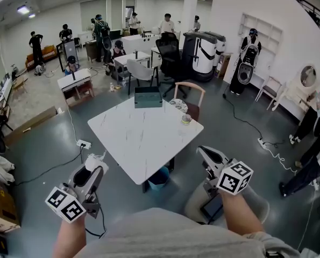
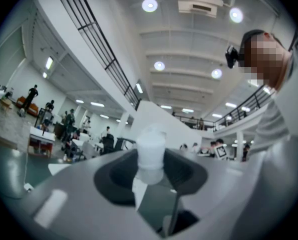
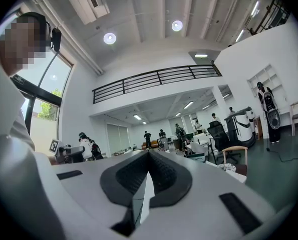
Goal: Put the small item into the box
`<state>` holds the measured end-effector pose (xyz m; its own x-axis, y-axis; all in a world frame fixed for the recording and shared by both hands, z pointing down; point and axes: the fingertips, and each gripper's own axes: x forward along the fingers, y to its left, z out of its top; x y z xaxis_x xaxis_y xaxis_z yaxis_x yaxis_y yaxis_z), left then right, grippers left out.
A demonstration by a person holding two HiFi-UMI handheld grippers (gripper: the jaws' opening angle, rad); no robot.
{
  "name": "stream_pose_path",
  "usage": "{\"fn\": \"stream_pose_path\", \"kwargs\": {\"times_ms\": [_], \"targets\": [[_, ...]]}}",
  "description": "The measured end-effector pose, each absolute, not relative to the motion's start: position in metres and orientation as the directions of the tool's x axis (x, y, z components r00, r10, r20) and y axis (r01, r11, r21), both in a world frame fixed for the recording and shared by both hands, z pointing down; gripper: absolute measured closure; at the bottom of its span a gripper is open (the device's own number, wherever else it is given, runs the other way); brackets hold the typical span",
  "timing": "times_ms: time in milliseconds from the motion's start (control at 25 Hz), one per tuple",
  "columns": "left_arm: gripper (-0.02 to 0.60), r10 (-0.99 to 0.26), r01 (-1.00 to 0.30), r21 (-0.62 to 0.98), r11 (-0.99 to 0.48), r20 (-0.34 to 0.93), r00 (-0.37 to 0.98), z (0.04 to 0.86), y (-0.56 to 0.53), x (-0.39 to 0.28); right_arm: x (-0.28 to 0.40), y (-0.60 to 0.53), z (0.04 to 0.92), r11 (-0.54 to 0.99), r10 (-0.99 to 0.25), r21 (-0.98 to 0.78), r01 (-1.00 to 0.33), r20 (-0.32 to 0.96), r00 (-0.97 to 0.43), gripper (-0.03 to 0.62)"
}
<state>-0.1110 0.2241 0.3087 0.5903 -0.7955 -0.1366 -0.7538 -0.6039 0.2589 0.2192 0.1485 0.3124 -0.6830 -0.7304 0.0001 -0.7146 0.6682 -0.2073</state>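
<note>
From the head view, your left tool (image 1: 98,167) is pinching the small white item (image 1: 95,159), low down on the left side. The box (image 1: 148,97) sits at the far edge of the worktop (image 1: 138,141). It is ahead of that tool and a little to the right, well apart from it. You have to carry the item across the whole worktop to reach it. Both tools are about as far from the box, but only the left one has the item. Your right tool (image 1: 203,152) hangs low on the right side. The box is small and dark here, so you cannot tell if its top is open. In the left gripper view, the item (image 2: 151,151) stands upright between the jaws, with its round top sticking up past them. Its bottom is hidden down between the pads. The box does not show in this view, because the tool's body blocks the low part. In the right gripper view, the jaws are pressed together with nothing between them.
</note>
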Motion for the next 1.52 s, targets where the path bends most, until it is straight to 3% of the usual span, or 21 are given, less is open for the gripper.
{"fn": "stream_pose_path", "kwargs": {"times_ms": [960, 1520], "targets": [[0.418, -0.782, -0.74, 0.271, -0.616, -0.094, 0.617, 0.31, 0.2, 0.018, 0.284, 0.128, 0.301, 0.777, -0.622, -0.184, -0.602, -0.072, -0.78, 0.589], [0.418, -0.754, -0.71, 0.273, -0.649, -0.113, 0.647, 0.33, 0.098, -0.072, 0.193, 0.041, 0.313, 0.754, -0.647, -0.179, -0.632, -0.038, -0.761, 0.589]]}}
